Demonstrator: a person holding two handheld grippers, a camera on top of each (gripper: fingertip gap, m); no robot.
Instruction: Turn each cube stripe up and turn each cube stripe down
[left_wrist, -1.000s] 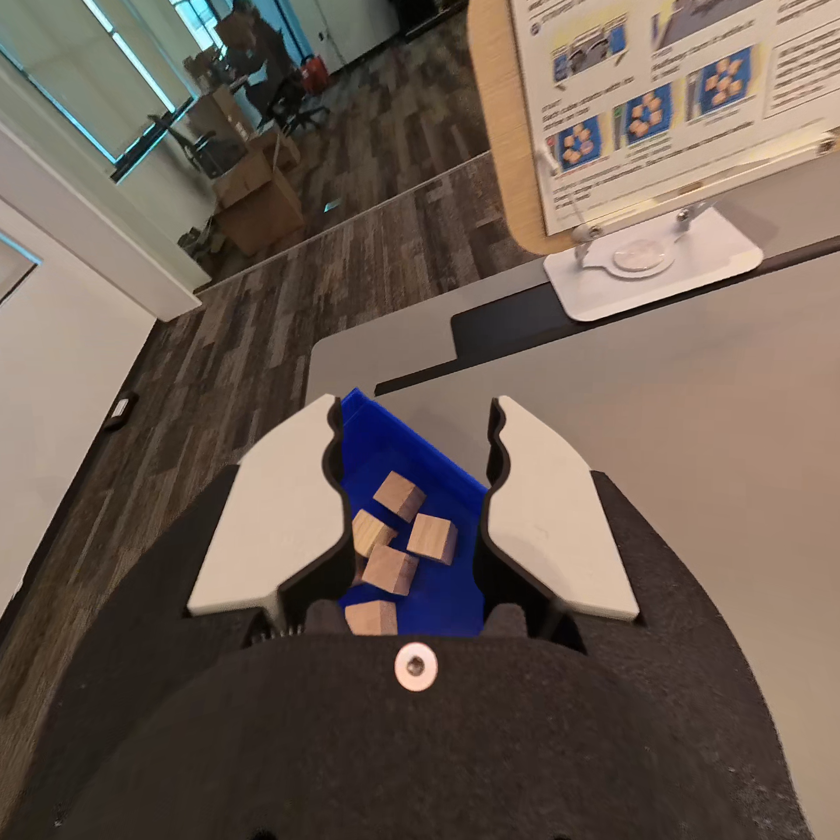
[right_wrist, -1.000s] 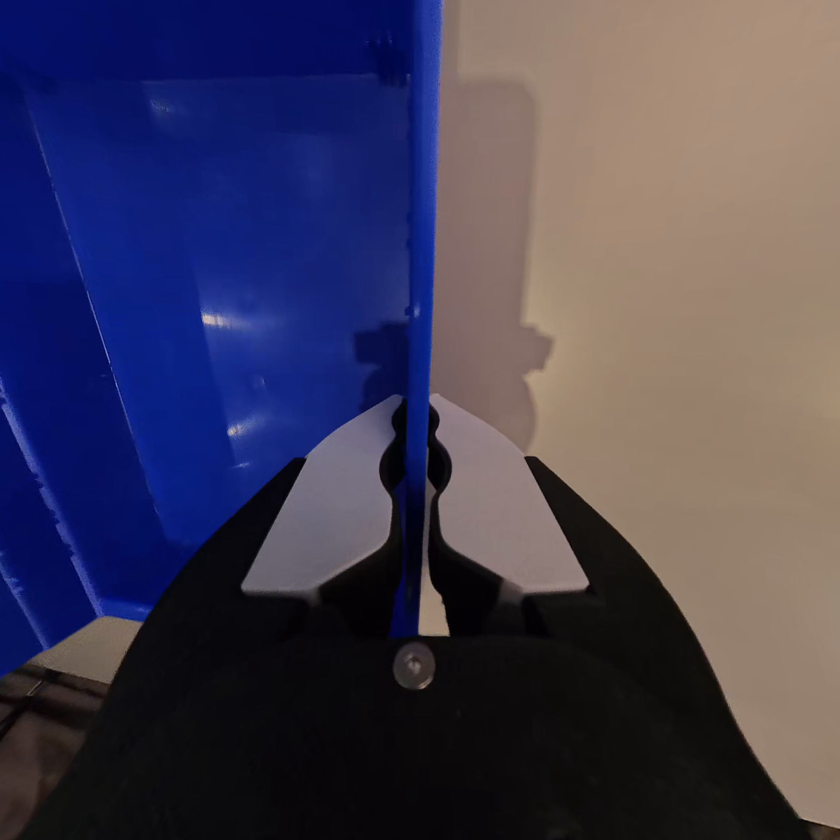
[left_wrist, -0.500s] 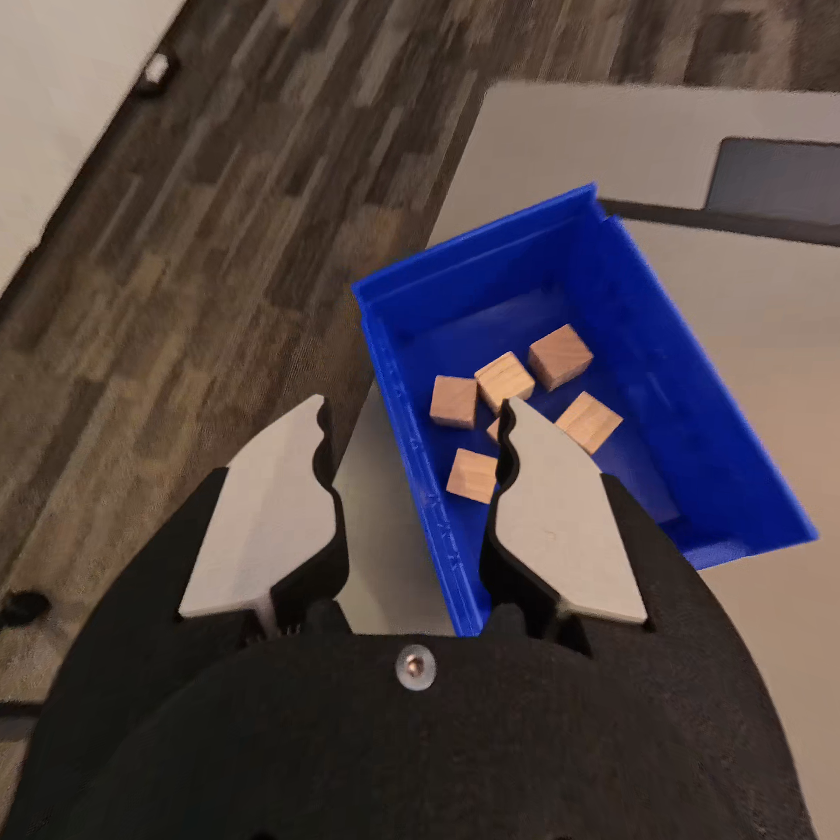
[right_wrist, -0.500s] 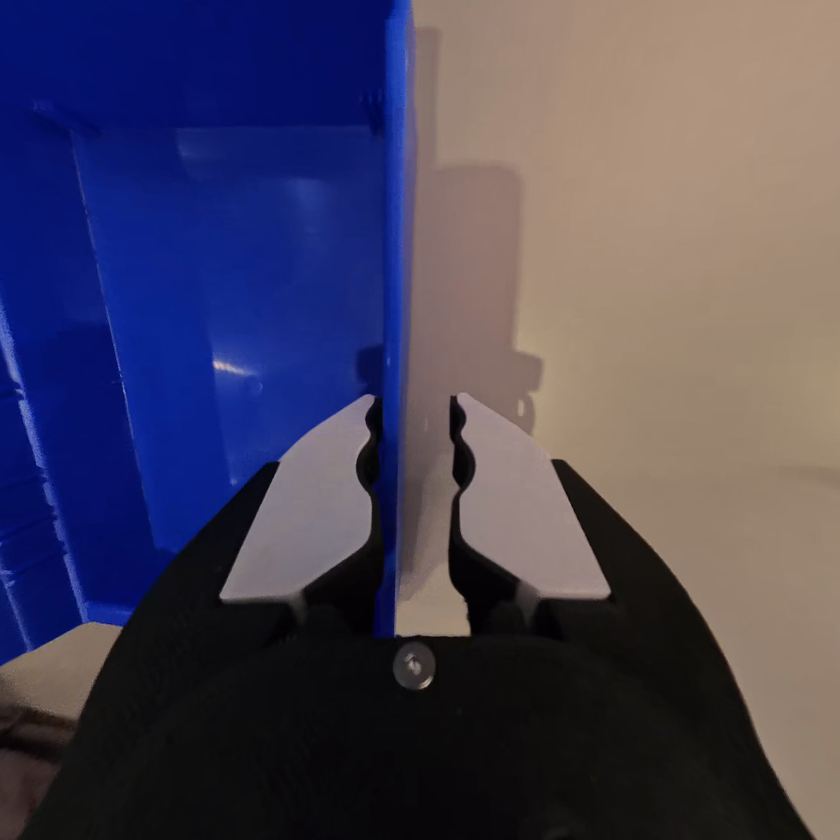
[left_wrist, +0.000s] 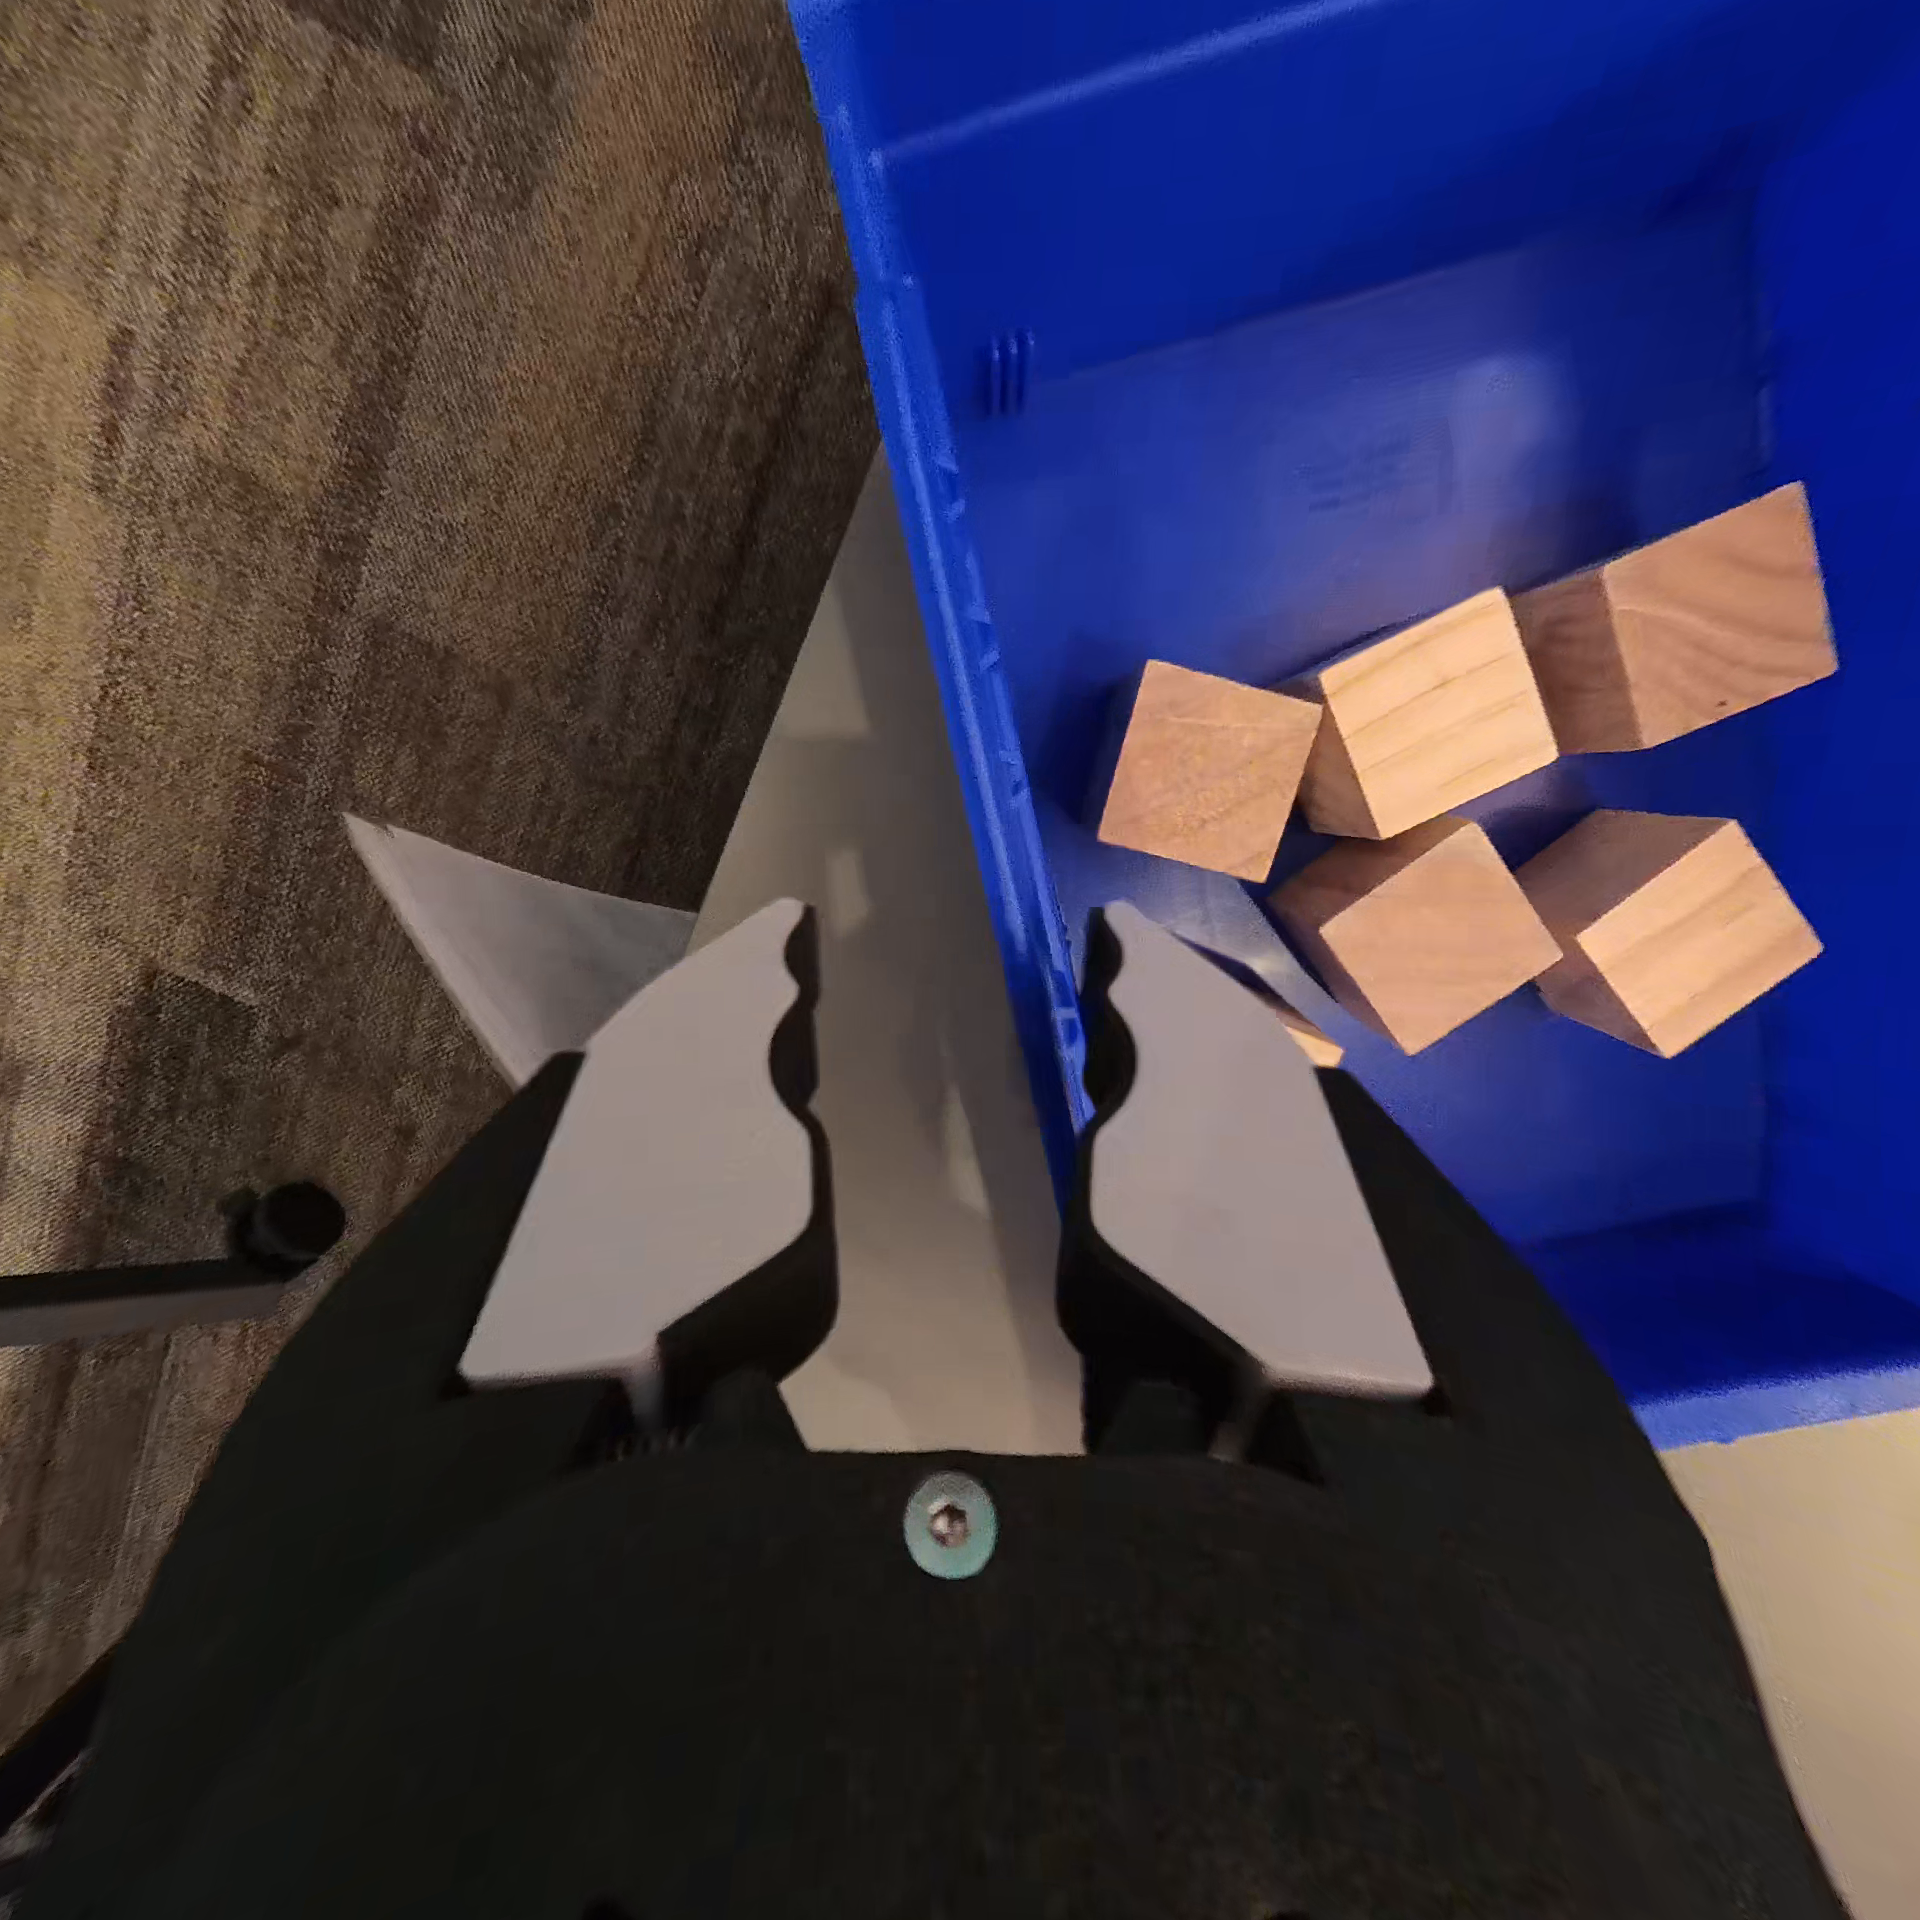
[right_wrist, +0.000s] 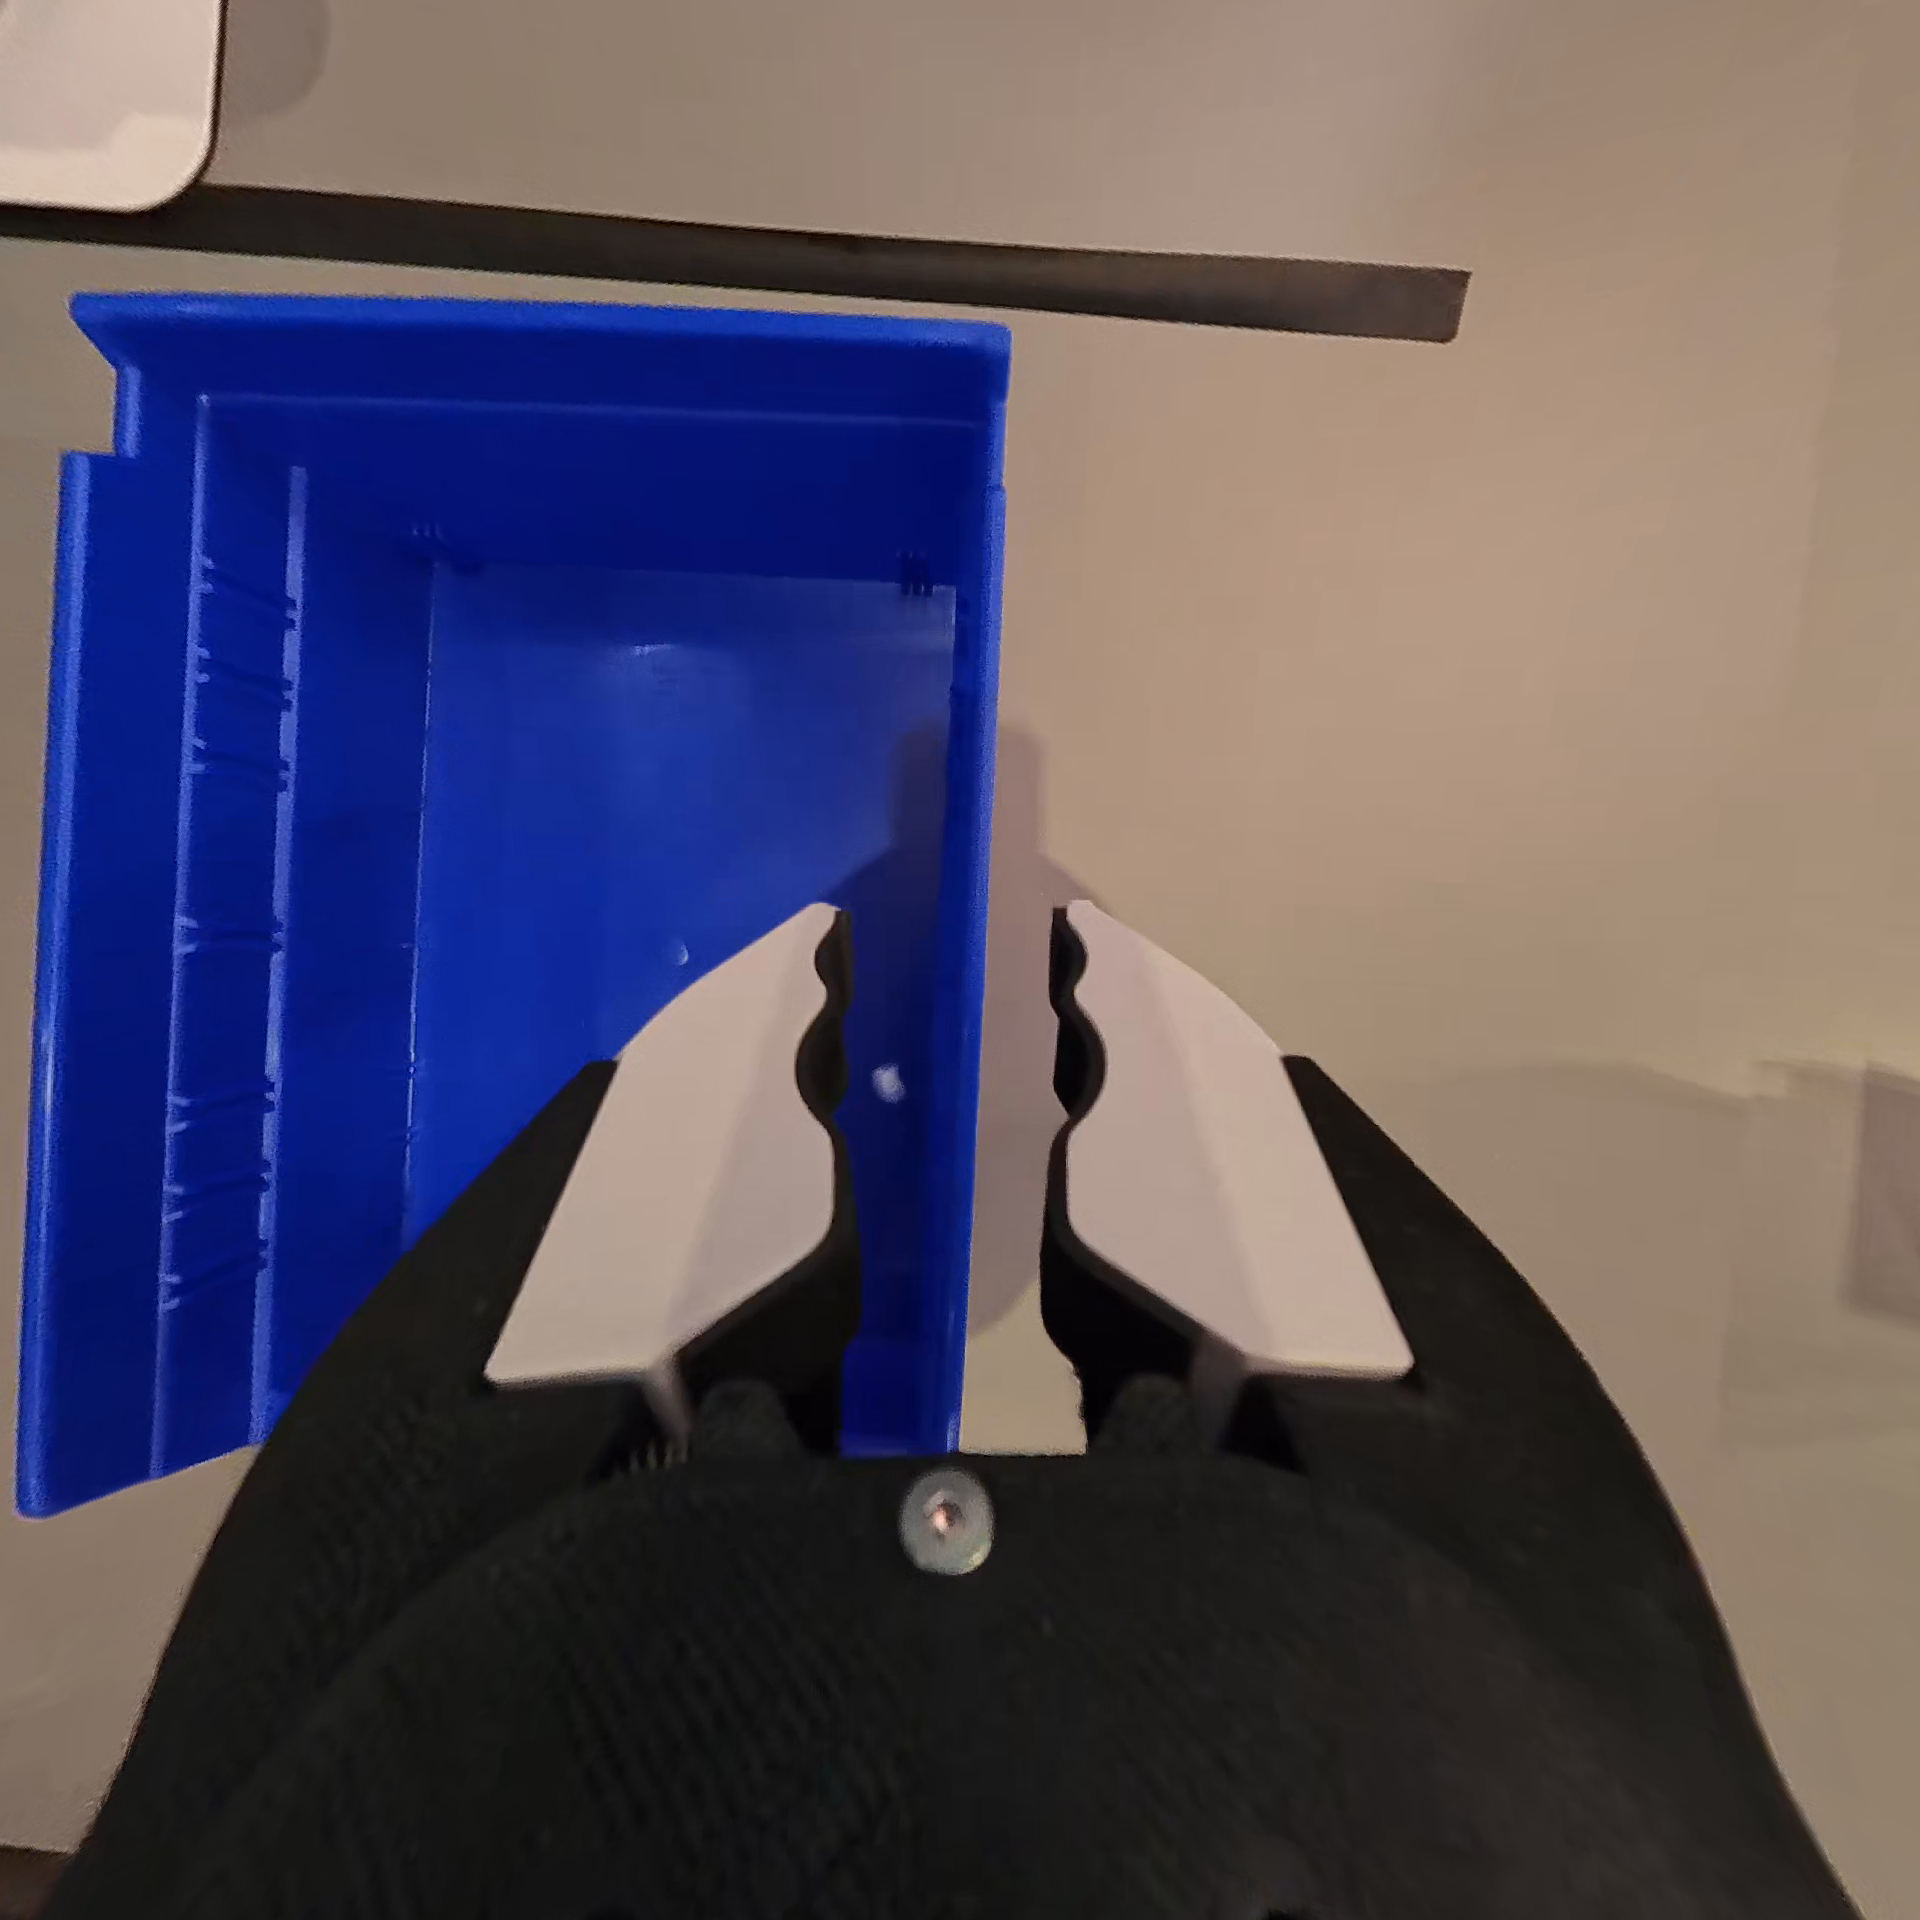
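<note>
Several wooden cubes (left_wrist: 1418, 930) lie loose in a blue bin (left_wrist: 935, 520) in the left wrist view; one more is partly hidden behind my right finger (left_wrist: 1195, 1143). My left gripper (left_wrist: 951, 920) is open and straddles the bin's left wall. The inner pad is close to the wall; the outer pad stands clear of it. In the right wrist view an empty blue bin (right_wrist: 982, 675) sits on the grey table (right_wrist: 1455, 727). My right gripper (right_wrist: 951, 914) is open astride that bin's right wall, with a gap on both sides.
The table's corner (left_wrist: 883, 727) ends just left of the bin with cubes; beyond it is patterned carpet floor (left_wrist: 364, 468). A black strip (right_wrist: 935, 270) crosses the table behind the empty bin, and a white stand base (right_wrist: 94, 104) sits at the far left.
My right gripper was shut on the empty bin's right wall; it has opened and drawn back. My left gripper has swung down onto the cube bin's left wall and its jaws have narrowed.
</note>
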